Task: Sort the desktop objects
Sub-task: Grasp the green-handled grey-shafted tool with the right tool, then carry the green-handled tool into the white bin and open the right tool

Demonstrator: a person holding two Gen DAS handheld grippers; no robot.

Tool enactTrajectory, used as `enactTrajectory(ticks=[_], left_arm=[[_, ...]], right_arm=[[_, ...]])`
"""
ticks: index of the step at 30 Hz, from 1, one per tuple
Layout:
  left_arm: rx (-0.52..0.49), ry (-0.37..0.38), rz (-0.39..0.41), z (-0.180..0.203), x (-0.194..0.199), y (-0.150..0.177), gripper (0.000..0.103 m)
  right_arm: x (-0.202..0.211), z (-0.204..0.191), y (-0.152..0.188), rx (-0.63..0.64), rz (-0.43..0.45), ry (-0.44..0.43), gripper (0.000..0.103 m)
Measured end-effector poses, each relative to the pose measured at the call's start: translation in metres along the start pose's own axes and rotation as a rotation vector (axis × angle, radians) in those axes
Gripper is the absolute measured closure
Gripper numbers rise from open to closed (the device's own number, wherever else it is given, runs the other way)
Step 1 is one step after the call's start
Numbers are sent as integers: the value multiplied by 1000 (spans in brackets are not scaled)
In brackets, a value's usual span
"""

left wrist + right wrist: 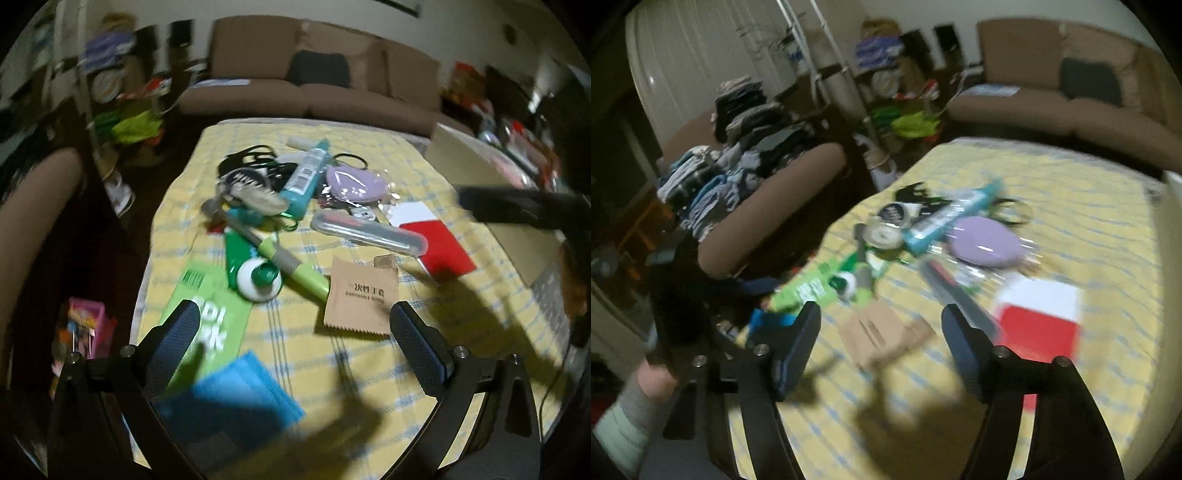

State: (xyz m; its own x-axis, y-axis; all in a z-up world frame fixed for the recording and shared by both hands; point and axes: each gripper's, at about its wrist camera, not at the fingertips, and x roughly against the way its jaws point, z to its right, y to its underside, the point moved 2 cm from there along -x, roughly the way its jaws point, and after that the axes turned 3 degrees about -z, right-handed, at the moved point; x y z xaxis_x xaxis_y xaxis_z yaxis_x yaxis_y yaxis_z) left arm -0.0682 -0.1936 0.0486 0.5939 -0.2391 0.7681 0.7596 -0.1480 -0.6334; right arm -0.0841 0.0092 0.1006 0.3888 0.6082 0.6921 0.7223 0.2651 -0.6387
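Closest to my left camera, a blue cloth-like packet (pixel 229 398) lies blurred between the spread fingers of my left gripper (pixel 295 325), which pinch nothing. Just beyond it a brown paper sachet (pixel 360 295) rests flat on the worktop (pixel 424 166), which is covered in a yellow checked cloth. Left of the sachet I see a long green package (pixel 210 302) with a white-capped green tube (pixel 255 273) and a green pen (pixel 295 269) lying across it. Farther back sits a tangled heap: a teal tube (pixel 306 177), a lilac pouch (pixel 351 182), black cords (pixel 247 155) and a clear case (pixel 369 232). A red-and-white card (pixel 436 240) lies to the right of the case.

On my right camera, the right gripper (pixel 881 328) hovers over the same sachet (pixel 882 332), fingers apart with nothing held. Everything here is smeared by motion blur. A sleeve (pixel 624 424) shows at the lower left.
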Motion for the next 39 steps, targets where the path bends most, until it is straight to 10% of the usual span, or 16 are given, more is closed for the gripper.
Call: enactTrajectory(ticks=[8,13,32,36,39], left_arm=[[42,172,-9,-15,-17,-3,0],[69,275,-48,-13,-22,10,0],[700,868,75,-3,-15,24,3],[735,893,-1,27,-37,22,44],[708,868,-23,53,-33,17,53]], right_arm=[[-138,-7,-27,24,-283,-100,51],[-160,2,-17,44,-316,-108,76],[-4,14,37,-68,-141,-187,82],[27,12,73,-113,-124,-224,82],[50,5,89,-103,-101,-205,82]])
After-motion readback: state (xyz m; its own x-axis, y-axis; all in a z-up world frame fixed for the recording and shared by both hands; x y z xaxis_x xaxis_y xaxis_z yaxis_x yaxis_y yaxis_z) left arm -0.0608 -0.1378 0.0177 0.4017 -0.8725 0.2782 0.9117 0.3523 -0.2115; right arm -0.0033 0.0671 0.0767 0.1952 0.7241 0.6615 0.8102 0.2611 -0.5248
